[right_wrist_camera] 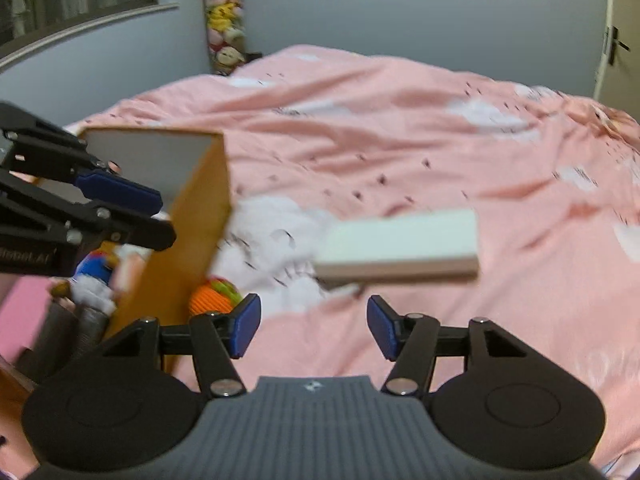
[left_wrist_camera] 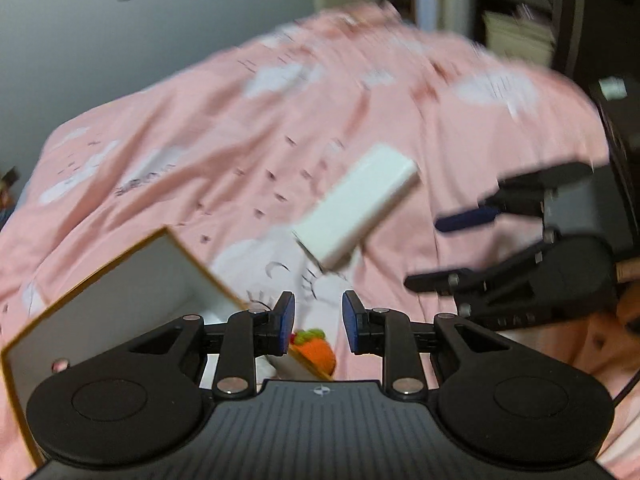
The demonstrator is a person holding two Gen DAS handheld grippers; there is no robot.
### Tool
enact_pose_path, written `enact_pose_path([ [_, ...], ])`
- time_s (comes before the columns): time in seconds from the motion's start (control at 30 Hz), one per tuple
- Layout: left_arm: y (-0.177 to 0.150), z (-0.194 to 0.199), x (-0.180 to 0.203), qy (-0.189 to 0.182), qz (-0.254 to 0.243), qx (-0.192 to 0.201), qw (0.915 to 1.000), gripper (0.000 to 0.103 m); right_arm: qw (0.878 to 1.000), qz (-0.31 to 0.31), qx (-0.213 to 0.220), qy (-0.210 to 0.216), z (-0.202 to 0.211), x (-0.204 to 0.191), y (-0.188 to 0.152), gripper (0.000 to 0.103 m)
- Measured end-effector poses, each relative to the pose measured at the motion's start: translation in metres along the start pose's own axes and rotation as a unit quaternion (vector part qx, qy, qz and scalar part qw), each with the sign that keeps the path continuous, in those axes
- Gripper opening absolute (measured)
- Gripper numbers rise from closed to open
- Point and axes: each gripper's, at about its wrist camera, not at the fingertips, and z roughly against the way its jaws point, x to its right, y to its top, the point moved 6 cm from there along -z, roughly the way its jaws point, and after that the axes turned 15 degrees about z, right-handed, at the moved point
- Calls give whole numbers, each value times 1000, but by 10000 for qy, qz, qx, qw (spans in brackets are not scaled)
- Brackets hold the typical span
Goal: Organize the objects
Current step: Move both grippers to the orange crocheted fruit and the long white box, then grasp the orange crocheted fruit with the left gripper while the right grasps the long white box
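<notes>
My left hand-held gripper stands narrow and empty; my right hand-held gripper stands wider, also empty. One white box lies on the bed just ahead of the right one. I judge it best to square the jaws across its short side. One open brown box sits to the left, one orange toy beside it.

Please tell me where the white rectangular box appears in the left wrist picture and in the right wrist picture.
Left wrist: the white box lies right of centre, slanted, on the pink bedcover.
Right wrist: the white box lies right of centre, nearly level.
Shared landmark: the open brown-edged box, to its left in both.
</notes>
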Motion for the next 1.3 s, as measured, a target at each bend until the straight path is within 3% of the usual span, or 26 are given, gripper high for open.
enact_pose_path([
  [0.17, -11, -36, 17, 295, -1205, -843, 9887, 31, 9989, -321, -141, 296, -26, 9, -15, 61],
  [0.37, -12, -77, 16, 486, -1633, -1785, 9691, 41, 9978, -465, -269, 383, -41, 13, -30, 61],
  [0.53, -16, -107, 21, 601, -1898, -2645, 9436, 42, 9963, -631, -220, 540, -48, 20, -36, 61],
  [0.7, -25, -128, 22, 815, -2362, -3129, 9163, 45, 9954, -668, -207, 657, -52, 21, -37, 61],
  [0.9, -42, -143, 20, 986, -2640, -3385, 8978, 50, 9944, -725, -228, 734, -54, 22, -38, 62],
  [1.0, -48, -143, 17, 987, -2657, -3350, 8986, 49, 9945, -708, -252, 733, -56, 22, -39, 62],
  [1.1, -51, -136, 12, 944, -2599, -3217, 9056, 48, 9945, -704, -249, 729, -55, 22, -39, 62],
  [1.17, -50, -129, 8, 905, -2467, -3061, 9150, 48, 9949, -678, -239, 703, -54, 21, -39, 62],
  [1.3, -36, -110, -3, 756, -1847, -2520, 9469, 47, 9974, -438, -191, 537, -45, 21, -32, 60],
])
